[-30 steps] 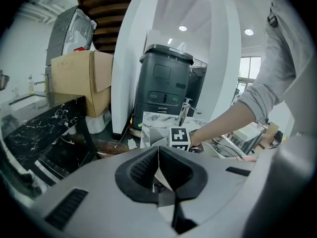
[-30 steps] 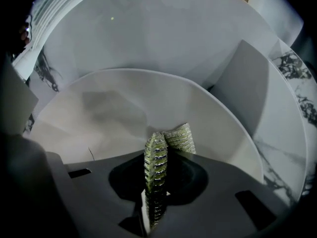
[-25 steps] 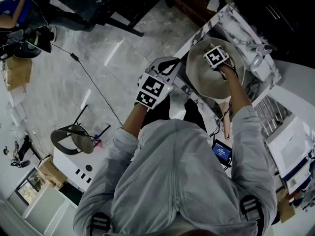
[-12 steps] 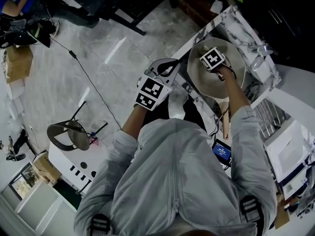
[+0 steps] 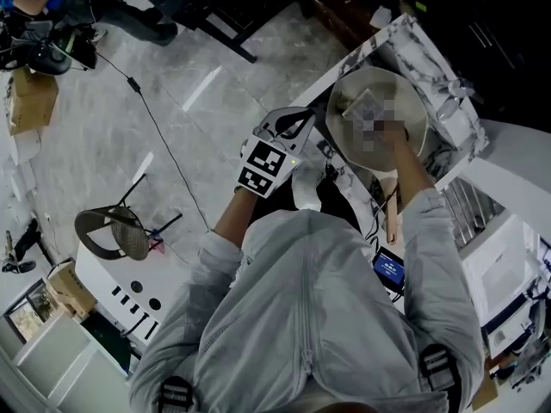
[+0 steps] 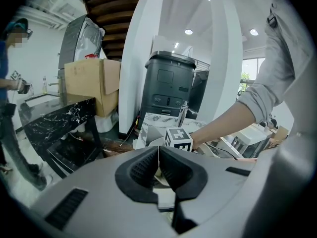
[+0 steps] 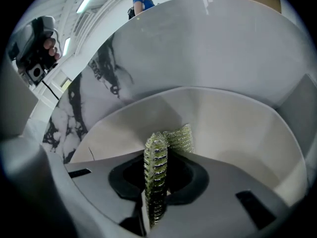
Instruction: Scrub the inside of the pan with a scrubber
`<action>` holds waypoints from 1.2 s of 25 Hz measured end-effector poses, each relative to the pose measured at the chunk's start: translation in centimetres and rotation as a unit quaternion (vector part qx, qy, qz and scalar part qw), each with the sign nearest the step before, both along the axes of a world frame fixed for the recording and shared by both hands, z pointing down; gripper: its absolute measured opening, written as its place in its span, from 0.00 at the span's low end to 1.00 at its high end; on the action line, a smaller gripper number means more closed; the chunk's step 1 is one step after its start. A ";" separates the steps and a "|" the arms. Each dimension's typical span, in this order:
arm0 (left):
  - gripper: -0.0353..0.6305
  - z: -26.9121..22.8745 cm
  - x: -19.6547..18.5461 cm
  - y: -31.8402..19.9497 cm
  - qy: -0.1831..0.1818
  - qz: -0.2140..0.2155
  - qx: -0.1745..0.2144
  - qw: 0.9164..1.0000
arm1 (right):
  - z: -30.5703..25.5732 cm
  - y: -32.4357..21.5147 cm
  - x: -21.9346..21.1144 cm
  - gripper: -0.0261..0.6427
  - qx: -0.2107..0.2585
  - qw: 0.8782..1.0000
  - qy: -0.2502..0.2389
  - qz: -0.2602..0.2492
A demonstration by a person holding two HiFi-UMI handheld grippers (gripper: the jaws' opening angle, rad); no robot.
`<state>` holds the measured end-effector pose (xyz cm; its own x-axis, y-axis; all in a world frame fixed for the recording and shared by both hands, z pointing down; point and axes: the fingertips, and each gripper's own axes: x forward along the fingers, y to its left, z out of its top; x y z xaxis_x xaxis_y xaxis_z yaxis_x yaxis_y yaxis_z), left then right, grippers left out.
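A pale round pan sits on a marbled counter at the upper right of the head view. The left gripper, jaws pressed together on nothing visible, hangs just left of the pan's rim. The right gripper is inside the pan, pinching a green mesh scrubber close to the inner wall. Scrubbing appears under way; how much is left is unclear.

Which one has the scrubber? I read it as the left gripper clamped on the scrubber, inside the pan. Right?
Wrong side. The right gripper is the one clamped on the scrubber, inside the pan. The right gripper view shows the scrubber pinched between its jaws.
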<state>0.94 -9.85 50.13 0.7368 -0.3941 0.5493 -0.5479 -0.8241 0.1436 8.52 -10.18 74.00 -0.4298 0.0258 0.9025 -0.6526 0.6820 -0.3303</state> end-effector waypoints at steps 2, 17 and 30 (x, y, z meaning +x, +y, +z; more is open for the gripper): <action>0.09 -0.1 0.0 0.7 0.002 -0.004 0.001 1.000 | -0.3 1.3 -0.7 0.16 -0.016 1.000 -0.011 -0.022; 0.09 -0.8 1.6 4.2 0.016 -0.012 0.011 1.000 | -2.0 12.1 0.6 0.16 -0.205 0.968 -0.043 -0.140; 0.09 -1.4 3.3 5.7 0.021 -0.013 0.029 0.999 | -1.7 15.2 5.3 0.16 -0.249 0.951 0.056 -0.175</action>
<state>4.22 -4.14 48.72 0.7484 -0.4431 0.4935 -0.5632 -0.8176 0.1200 13.80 4.99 72.31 -0.2179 0.5851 0.7811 -0.4647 0.6417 -0.6102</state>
